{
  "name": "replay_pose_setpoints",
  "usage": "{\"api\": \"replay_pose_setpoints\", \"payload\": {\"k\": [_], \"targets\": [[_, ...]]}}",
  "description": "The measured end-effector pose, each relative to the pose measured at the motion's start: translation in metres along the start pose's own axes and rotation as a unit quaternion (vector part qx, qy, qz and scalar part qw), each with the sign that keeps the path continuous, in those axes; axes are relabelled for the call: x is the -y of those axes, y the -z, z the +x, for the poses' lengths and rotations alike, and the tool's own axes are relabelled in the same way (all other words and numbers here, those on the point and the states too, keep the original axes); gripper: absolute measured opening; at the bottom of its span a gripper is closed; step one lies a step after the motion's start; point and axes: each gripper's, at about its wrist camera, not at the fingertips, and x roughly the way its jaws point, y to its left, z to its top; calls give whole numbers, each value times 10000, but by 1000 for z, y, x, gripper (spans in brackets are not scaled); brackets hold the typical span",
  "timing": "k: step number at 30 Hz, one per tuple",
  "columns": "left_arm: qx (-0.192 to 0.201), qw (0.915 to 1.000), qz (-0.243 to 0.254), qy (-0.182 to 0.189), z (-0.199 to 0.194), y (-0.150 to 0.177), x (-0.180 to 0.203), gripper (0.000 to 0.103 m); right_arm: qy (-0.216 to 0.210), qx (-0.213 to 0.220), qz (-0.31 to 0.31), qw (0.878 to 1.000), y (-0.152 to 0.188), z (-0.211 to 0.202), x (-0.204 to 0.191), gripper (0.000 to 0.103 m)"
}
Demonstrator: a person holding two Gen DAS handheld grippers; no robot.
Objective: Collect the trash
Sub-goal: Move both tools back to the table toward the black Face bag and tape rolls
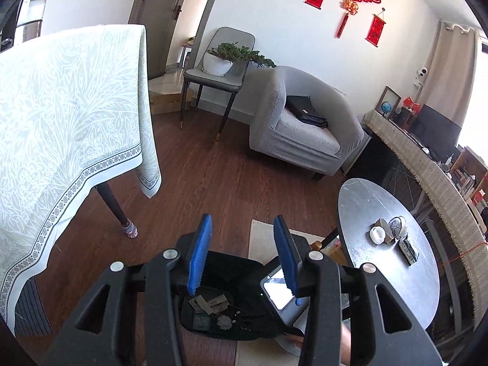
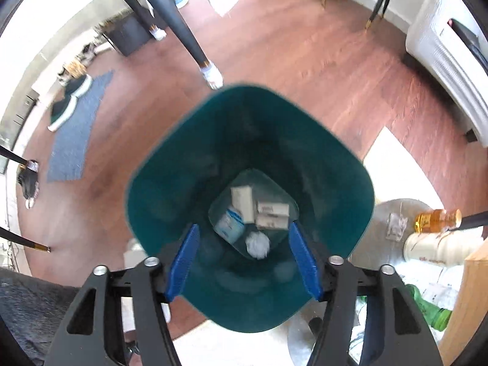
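A dark green trash bin (image 2: 158,195) stands on the wood floor right under my right gripper (image 2: 244,259), which is open and empty above its mouth. Inside lie small boxes (image 2: 244,201), a blue-and-white pack (image 2: 228,225) and a crumpled white paper ball (image 2: 257,244). In the left wrist view the same bin (image 1: 244,274) shows below my left gripper (image 1: 244,253), open and empty. More trash (image 1: 393,235) sits on the oval grey table (image 1: 366,201): a white tape roll, crumpled wrappers and a small carton.
A table with a pale patterned cloth (image 1: 61,116) is at the left, a grey armchair (image 1: 305,128) and a chair with a plant (image 1: 219,70) behind. Bottles (image 2: 436,219) and papers lie on the floor at the bin's right. Shoes (image 2: 70,97) lie on a mat.
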Motion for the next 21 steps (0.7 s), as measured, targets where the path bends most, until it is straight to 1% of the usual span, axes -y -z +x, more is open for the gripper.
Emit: {"api": "replay_pose_setpoints", "payload": {"k": [3,7,10,12,16,17,21], "targets": [[104,9999,93,-41,-4,-4,8,49,-119,370,-71,9992,-5,-30,-6,50],[243,9996,159,-50,-10,-8,16,52,-250,918,-209,9952,-9,-79,-17,48],[315,9993,173,-49,-13,-10,24,54,-404,1296,-107,9907,-11,-112,-16,47],[370,9991,186,-38,-16,-11,30,55,-388,1540,-82,9873,-11,-135,-14,46],[434,9988,236,33,-17,-12,48,59,-349,1985,-5,9795,-8,-178,-1,46],[431,9987,276,59,-16,-12,55,62,-329,2070,32,9778,-6,-186,3,46],[412,9979,478,125,-11,-7,81,67,-329,2484,404,9673,1,-222,32,45]]}}
